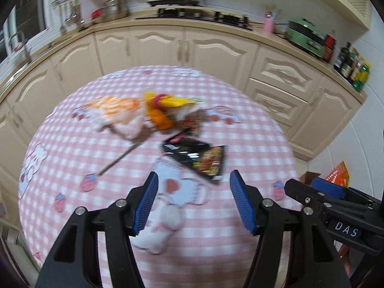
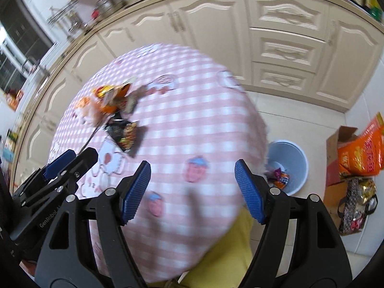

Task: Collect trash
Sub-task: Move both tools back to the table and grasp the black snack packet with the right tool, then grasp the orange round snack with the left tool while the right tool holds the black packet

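Hovering over the pink checked desk (image 1: 72, 148), the left gripper (image 1: 194, 200) and the right gripper (image 2: 192, 188) both have their fingers spread wide with nothing between them. Trash lies on the desk's far part: a black snack wrapper (image 1: 200, 159) nearest, with a blurred heap of orange and yellow wrappers (image 1: 148, 114) just beyond it. On the floor beside the desk stands a pale blue bin (image 2: 296, 154) holding some wrappers.
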The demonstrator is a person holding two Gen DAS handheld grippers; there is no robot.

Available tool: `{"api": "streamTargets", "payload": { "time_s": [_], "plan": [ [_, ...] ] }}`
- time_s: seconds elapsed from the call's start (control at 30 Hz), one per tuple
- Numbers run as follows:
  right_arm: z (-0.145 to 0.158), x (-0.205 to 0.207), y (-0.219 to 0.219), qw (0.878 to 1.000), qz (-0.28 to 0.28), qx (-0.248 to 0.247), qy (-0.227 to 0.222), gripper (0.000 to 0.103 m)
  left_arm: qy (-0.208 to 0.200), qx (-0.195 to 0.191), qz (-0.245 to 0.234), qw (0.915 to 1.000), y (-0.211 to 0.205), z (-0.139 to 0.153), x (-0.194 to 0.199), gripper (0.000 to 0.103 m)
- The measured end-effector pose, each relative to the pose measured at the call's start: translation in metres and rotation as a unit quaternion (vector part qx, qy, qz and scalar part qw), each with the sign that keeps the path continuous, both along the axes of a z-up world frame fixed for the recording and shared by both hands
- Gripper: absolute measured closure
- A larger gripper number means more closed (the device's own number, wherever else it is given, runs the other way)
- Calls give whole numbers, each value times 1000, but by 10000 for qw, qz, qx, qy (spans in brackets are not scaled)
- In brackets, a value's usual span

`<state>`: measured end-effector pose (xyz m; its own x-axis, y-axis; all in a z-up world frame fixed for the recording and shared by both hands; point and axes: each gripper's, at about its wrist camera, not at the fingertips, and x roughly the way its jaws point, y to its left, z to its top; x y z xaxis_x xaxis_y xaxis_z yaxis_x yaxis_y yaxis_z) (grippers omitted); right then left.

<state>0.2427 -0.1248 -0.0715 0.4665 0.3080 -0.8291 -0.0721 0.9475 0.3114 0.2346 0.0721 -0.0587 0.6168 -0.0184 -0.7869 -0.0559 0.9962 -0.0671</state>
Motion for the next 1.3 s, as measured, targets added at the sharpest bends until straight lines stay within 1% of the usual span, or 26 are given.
{"api": "streamTargets", "payload": {
  "time_s": [0.17,0.27,0.4,0.5,0.63,0.7,0.73,0.77,0.8,0.83,0.87,0.9,0.97,1.03,1.17,1.2,1.23,1.3],
  "plan": [
    [-4,13,42,9992,378,-57,90,29,109,-46,307,9995,37,-5,-1,42],
    [-6,25,67,9981,594,-122,135,28,188,-145,475,9986,59,-9,1,42],
    [-10,39,90,9966,751,-285,174,27,248,-207,680,9972,84,-12,5,42],
    [-14,51,106,9949,863,-499,158,27,293,-315,748,9963,98,-12,10,42],
    [-28,67,125,9918,1049,-667,293,27,353,-438,738,9957,107,-13,18,42],
    [-31,70,131,9905,1099,-802,205,27,389,-475,691,9957,105,-14,22,42],
    [-31,70,133,9895,1143,-886,43,31,406,-493,662,9958,104,-14,24,42],
    [-32,71,136,9876,1224,-977,-105,56,434,-516,598,9959,101,-15,28,42],
    [-32,71,135,9864,1227,-1074,-197,67,470,-536,516,9961,98,-15,32,42],
    [-30,71,133,9866,1218,-1052,-255,78,488,-548,469,9962,96,-16,34,42],
    [-30,73,128,9887,1224,-847,-171,82,516,-576,383,9963,92,-15,38,42],
    [-30,76,121,9908,1227,-571,-58,83,536,-604,319,9962,87,-15,43,42],
    [-29,79,107,9930,1145,-287,33,84,530,-663,177,9962,78,-11,52,42],
    [-28,79,97,9942,1052,-218,21,84,497,-735,81,9960,70,-7,62,42],
    [-26,82,74,9959,898,82,121,84,605,-807,-11,9949,56,-9,90,43],
    [-25,82,71,9960,876,117,136,84,649,-789,-18,9948,54,-11,94,44],
    [-23,83,66,9961,853,154,138,84,699,-774,-51,9945,52,-14,99,49],
    [-20,82,57,9964,804,234,117,84,843,-761,-100,9935,49,-21,108,52]
  ]
}}
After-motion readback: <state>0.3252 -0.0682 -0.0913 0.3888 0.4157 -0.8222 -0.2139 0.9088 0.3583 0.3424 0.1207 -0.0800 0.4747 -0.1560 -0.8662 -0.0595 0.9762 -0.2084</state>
